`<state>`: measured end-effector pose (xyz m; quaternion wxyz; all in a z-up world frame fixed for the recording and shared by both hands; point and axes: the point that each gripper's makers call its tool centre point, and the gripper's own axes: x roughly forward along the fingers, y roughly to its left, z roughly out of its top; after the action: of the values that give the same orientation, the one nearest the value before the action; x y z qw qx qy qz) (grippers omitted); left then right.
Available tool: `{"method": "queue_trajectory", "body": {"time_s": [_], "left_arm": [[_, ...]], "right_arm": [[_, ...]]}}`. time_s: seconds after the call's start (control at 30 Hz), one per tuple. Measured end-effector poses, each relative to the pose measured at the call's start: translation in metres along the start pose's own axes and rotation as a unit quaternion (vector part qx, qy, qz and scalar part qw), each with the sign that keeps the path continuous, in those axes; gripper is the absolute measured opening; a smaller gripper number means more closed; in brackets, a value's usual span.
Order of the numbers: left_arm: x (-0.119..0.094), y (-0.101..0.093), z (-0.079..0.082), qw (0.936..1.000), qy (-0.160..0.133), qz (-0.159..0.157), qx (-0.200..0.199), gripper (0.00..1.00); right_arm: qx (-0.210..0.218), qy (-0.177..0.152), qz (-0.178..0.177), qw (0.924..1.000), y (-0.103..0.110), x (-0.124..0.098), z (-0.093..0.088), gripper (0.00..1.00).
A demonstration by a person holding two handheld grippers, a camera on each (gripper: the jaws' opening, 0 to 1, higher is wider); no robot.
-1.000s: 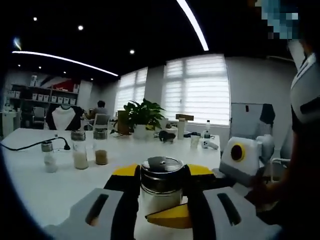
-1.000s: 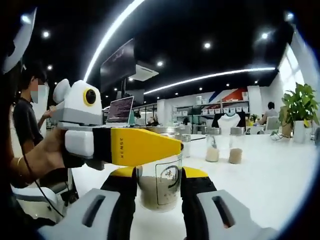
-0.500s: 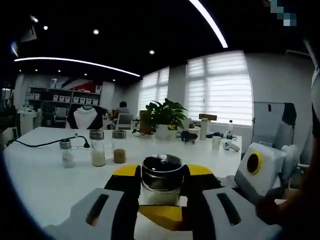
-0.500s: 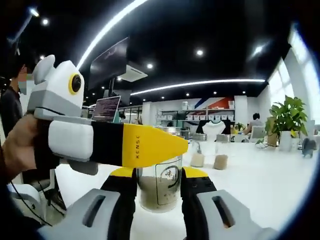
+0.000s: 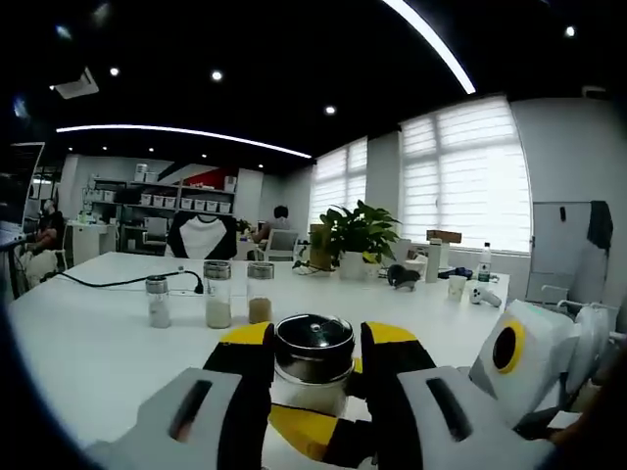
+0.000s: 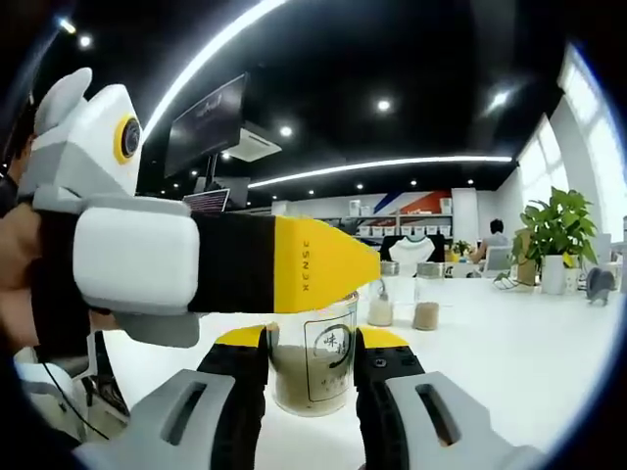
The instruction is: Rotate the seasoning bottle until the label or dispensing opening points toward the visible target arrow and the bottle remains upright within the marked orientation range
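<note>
While both grippers have the seasoning bottle (image 6: 312,364) pinched, the turn needs one of them to act as pivot, not both fighting. Bottle stands on the white table (image 5: 88,352), near edge, upright as far as I can judge.

Left gripper (image 5: 315,364): jaws clamped on the steel cap (image 5: 313,341), high on the bottle. In the right gripper view it comes in from the left, its yellow tip (image 6: 323,277) lying across the bottle top.

Right gripper (image 6: 312,370): jaws closed on the glass body, low, at the level of the brownish seasoning. Printed label (image 6: 331,343) faces this camera, slightly right of centre.

No target arrow or range marking visible in either view, so I can't say how much rotation is left.

How I'd run it:
- Rotate about the bottle's vertical axis only; keep the base flat on the table.
- Move both grips as one unit, or loosen one. Twisting cap against body probably just unscrews the lid.
- Small increments, check the label heading after each.
- Keep clamp force moderate; glass is slick.

Three other shakers (image 5: 217,294) stand well apart, far left, beside a black cable (image 5: 98,283). No collision risk.
</note>
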<state>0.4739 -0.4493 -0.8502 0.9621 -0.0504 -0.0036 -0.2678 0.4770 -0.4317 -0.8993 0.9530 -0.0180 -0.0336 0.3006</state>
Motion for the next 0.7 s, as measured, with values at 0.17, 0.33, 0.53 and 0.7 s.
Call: {"method": "queue_trajectory", "body": {"time_s": [0.17,0.33,0.53,0.7], "left_arm": [[0.001,0.004,-0.003,0.9999,0.001,0.011,-0.001,0.34],[0.002,0.005,-0.007,0.9999,0.003,0.013,-0.003,0.34],[0.002,0.01,-0.01,0.9998,0.008,-0.006,-0.02,0.33],[-0.002,0.013,-0.009,0.9994,0.006,-0.025,-0.024,0.33]], "right_arm": [[-0.003,0.007,-0.004,1.0,-0.001,-0.001,-0.003,0.32],[0.003,0.014,-0.001,0.9999,0.0,-0.001,-0.006,0.32],[0.0,0.024,0.008,0.9997,0.0,0.0,-0.009,0.32],[0.009,0.028,0.041,0.9987,0.006,0.0,-0.007,0.31]]}}
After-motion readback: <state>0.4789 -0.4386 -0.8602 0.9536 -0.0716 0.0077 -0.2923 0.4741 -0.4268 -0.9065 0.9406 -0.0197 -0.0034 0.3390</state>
